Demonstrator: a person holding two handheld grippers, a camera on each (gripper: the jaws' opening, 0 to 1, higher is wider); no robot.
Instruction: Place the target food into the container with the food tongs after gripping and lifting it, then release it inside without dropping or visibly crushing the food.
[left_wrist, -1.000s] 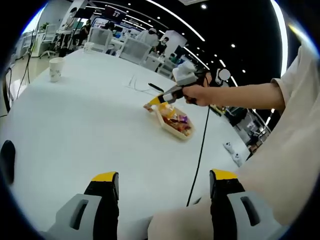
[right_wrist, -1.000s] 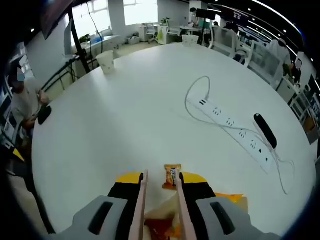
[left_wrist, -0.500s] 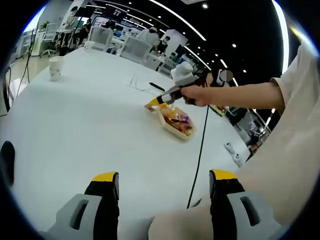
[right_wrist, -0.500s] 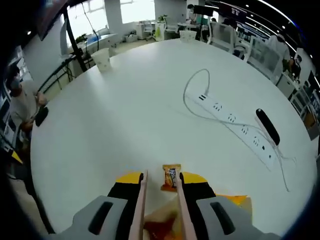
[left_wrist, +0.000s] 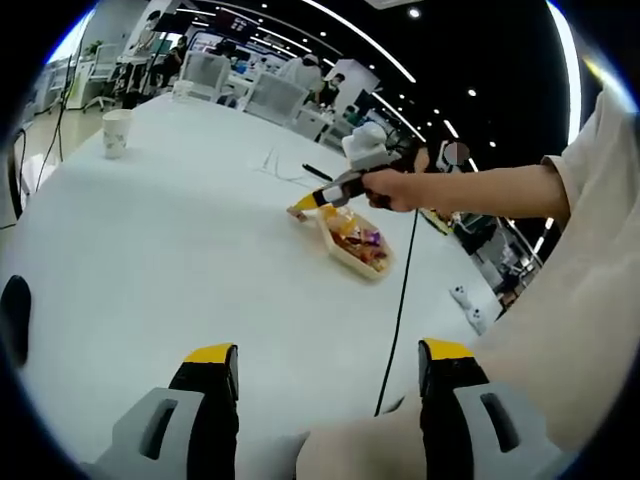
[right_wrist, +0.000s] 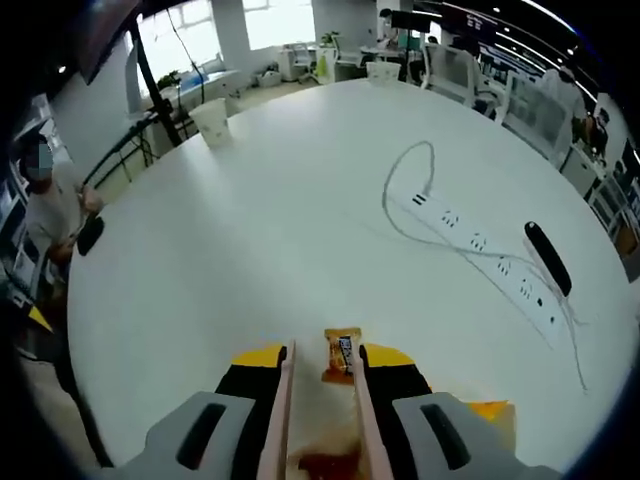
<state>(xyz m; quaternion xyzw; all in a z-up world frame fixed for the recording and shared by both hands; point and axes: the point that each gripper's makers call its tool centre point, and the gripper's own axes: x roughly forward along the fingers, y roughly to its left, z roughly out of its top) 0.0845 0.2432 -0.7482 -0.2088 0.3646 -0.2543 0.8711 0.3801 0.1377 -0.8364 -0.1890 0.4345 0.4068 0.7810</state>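
Pale pink tongs (right_wrist: 320, 400), arms parallel, apart; rear cut off. Small orange snack packet (right_wrist: 342, 355) at tips, contact unclear. Glossy wrappers in tray (left_wrist: 352, 243) beneath.

The right tool (left_wrist: 305, 207) hangs above the snack-filled container (left_wrist: 353, 245) on the white table (left_wrist: 170, 240).

I've got a big white table (right_wrist: 280, 260). On it: 1 paper cup (right_wrist: 212, 122) near the far edge, a white power strip (right_wrist: 480, 255) w/ looped cord, a black remote (right_wrist: 548, 258) beside it, a food tray (left_wrist: 352, 245).
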